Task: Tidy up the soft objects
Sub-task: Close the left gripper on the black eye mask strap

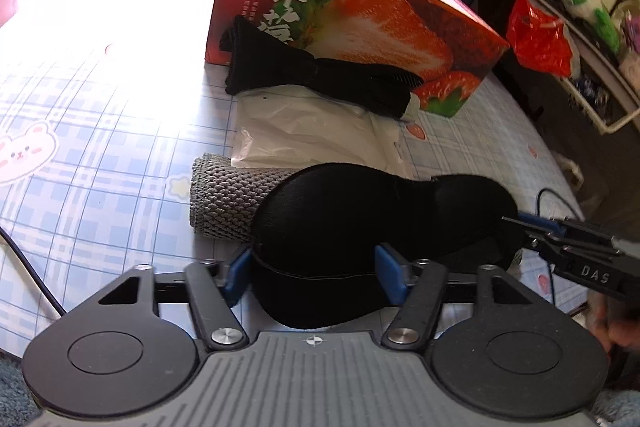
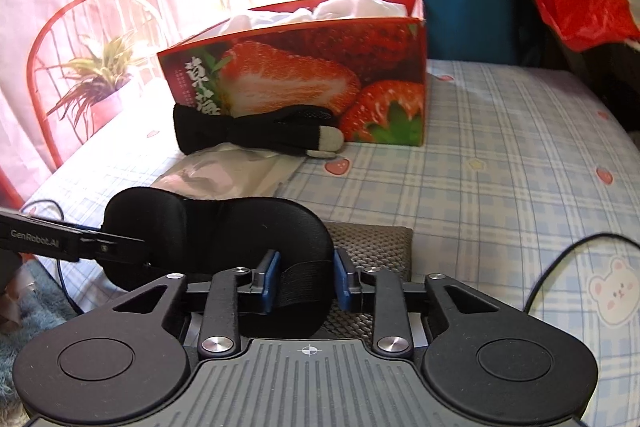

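A black padded eye mask (image 1: 380, 215) hangs between both grippers above the bed. My left gripper (image 1: 314, 277) is shut on one end of the mask, and my right gripper (image 2: 306, 281) is shut on the other end (image 2: 224, 231). Each gripper shows in the other's view, the right one in the left wrist view (image 1: 576, 259) and the left one in the right wrist view (image 2: 68, 241). A grey knitted cloth (image 1: 228, 199) lies folded under the mask. A white plastic bag (image 1: 316, 131) and a black glove (image 1: 320, 79) lie beyond it, by the red strawberry box (image 1: 360, 27).
The box holds white crumpled bags (image 2: 348, 7). The bed has a blue checked sheet (image 2: 500, 155). A black cable (image 2: 560, 263) runs over the sheet at the right. A red plastic bag (image 1: 540, 39) hangs at a shelf. A potted plant (image 2: 100, 79) stands on a red chair.
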Motion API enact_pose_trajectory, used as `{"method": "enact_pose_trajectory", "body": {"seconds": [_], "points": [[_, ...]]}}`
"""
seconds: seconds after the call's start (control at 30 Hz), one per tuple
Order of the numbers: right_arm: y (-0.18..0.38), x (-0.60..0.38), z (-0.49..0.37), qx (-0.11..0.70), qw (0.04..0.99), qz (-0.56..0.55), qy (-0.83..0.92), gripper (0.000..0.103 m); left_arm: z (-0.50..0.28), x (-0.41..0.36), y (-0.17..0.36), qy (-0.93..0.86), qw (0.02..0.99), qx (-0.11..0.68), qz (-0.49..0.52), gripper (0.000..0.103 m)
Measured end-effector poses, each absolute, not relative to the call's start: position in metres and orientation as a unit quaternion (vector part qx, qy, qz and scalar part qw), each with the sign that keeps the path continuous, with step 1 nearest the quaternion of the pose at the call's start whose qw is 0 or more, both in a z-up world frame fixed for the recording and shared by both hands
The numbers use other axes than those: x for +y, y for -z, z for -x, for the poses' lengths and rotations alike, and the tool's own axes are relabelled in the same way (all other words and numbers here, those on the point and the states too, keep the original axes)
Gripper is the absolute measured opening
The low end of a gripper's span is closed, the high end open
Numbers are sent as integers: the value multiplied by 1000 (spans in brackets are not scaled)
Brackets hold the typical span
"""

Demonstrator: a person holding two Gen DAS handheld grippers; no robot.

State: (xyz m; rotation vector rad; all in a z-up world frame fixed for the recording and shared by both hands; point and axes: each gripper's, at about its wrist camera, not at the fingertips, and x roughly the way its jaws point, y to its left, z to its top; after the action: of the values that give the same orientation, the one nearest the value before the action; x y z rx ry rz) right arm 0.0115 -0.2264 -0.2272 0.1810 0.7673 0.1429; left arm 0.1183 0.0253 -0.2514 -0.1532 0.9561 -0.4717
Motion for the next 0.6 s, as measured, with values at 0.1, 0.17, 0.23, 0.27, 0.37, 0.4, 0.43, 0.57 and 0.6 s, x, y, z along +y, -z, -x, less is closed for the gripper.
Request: {"method": "enact_pose_trajectory", "body": {"seconds": [0.1,0.17,0.23,0.27,0.37,0.4,0.43,0.57,0.6], "points": [[228,-228,-12,373,921,-92,-68,25,-118,30,252,225,858,453,89,53],[229,-228,-11,373,921,-93,-69,25,-116,29,250,228,860,448,86,50],[229,-228,-11,373,920,-95,-70,28,-113,26,247,230,865,440,76,44],[229,-228,-11,373,920,-98,-72,30,-111,25,244,231,868,434,70,41],[231,-228,-12,380,915,-104,-85,47,-108,21,241,231,873,426,56,38],[233,-227,-13,385,913,-106,-90,51,-108,20,242,229,873,427,52,38],[235,-227,-14,388,911,-107,-92,52,-109,19,243,227,872,430,52,38],[240,-230,-17,397,905,-124,-91,52,-113,24,248,218,867,444,61,38],[241,-231,-17,397,904,-129,-91,52,-115,24,250,216,865,448,62,38]]}}
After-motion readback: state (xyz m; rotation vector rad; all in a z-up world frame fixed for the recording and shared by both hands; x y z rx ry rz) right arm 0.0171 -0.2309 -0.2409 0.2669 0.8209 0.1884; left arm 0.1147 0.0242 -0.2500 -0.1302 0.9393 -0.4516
